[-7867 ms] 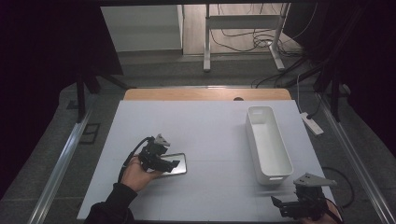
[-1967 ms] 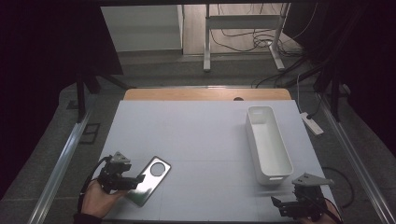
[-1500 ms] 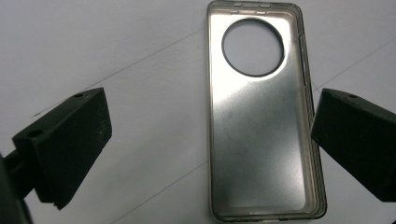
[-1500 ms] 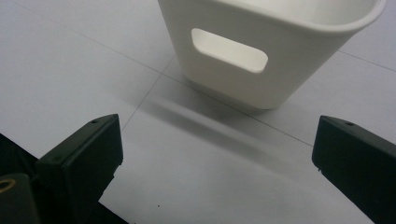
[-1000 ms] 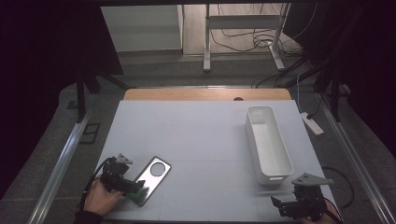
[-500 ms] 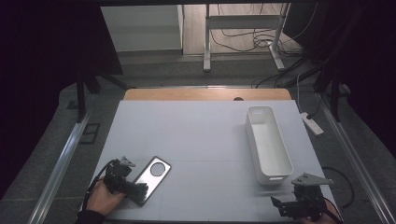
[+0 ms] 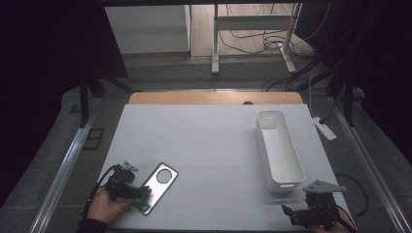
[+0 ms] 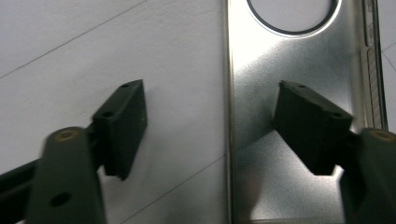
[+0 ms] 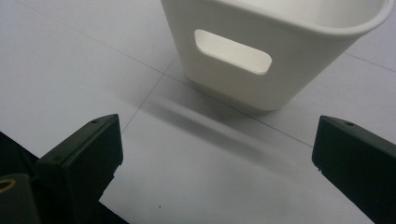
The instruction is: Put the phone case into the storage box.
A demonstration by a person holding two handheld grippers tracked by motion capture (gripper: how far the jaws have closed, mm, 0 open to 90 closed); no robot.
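One silver phone case [image 7: 158, 187] with a round cutout near its far end, flat on the white desk [image 7: 209, 145] close to the near left corner, lying slantwise. Seen again in the left gripper view [image 8: 299, 112], its long edge running up between the two black jaws. Left gripper [image 7: 138, 193] at the case's near end, one jaw over the metal face, the other over bare desk beside the edge; jaws just been closing, now partly narrowed, the case's edge between them but no pad seen pressing on it. One hand [image 7: 108, 208] behind that gripper, a dark cable looping off to the left. One white oblong bin [image 7: 279, 149] well apart on the right side of the desk, upright, with a slot handle in its near end, shown close up in the right gripper view [image 9: 280, 51]. Right gripper [image 7: 311, 213] at the near right corner, just short of the bin, jaws spread wide over bare desk, holding nothing.
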